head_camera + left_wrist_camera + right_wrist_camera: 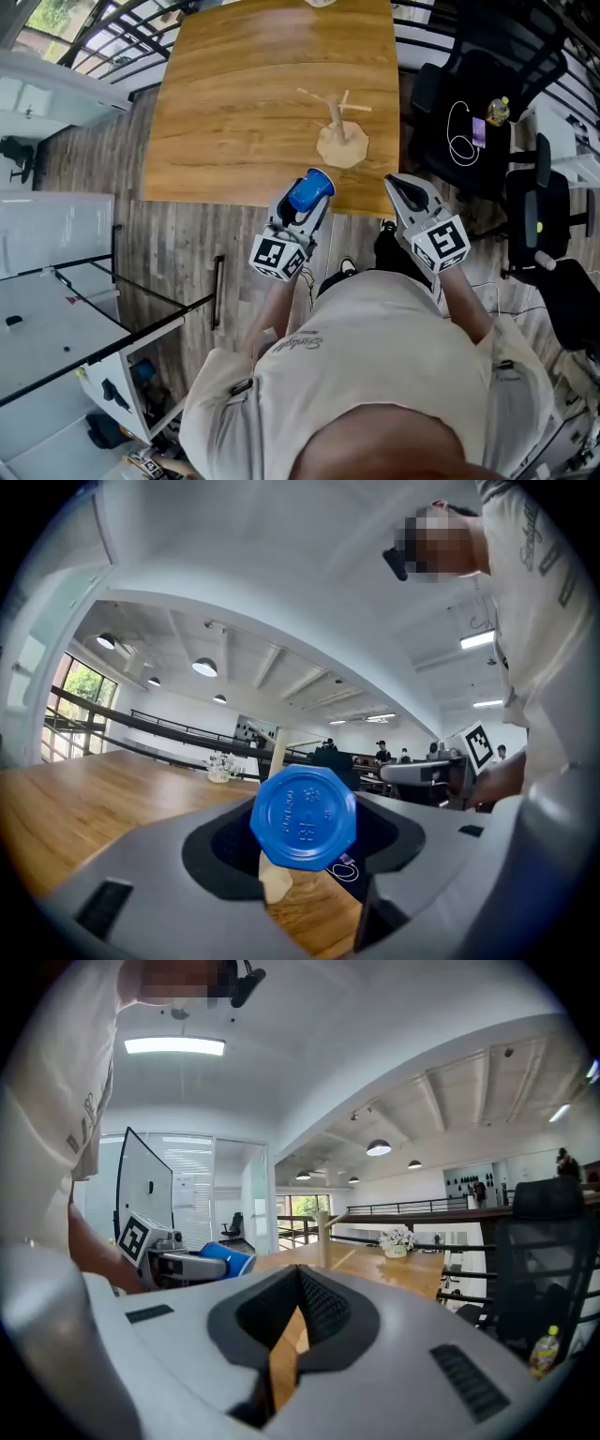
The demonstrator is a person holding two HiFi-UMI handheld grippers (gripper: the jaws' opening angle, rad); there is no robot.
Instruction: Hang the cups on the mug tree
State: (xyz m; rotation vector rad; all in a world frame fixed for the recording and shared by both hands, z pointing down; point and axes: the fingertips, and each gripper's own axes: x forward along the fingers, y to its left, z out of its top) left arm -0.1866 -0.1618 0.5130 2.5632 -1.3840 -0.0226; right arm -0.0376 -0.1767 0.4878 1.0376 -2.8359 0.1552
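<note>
The wooden mug tree [339, 129] stands on the wooden table [234, 112], close to the table's near right edge, with bare pegs. My left gripper [306, 201] is held just short of that edge and is shut on a blue cup [312, 187]. In the left gripper view the cup's blue bottom [303, 816] fills the jaws and the tree's post [277, 754] rises behind it. My right gripper [396, 182] hovers to the tree's near right, shut and empty. In the right gripper view the right gripper [296, 1269] points at the tree's post [323, 1237], with the blue cup [228, 1258] to its left.
Black office chairs [478, 103] stand right of the table, one carrying a white cable and a small bottle [497, 111]. A small vase of flowers [396, 1239] sits at the table's far edge. White partitions [47, 234] and a railing lie to the left.
</note>
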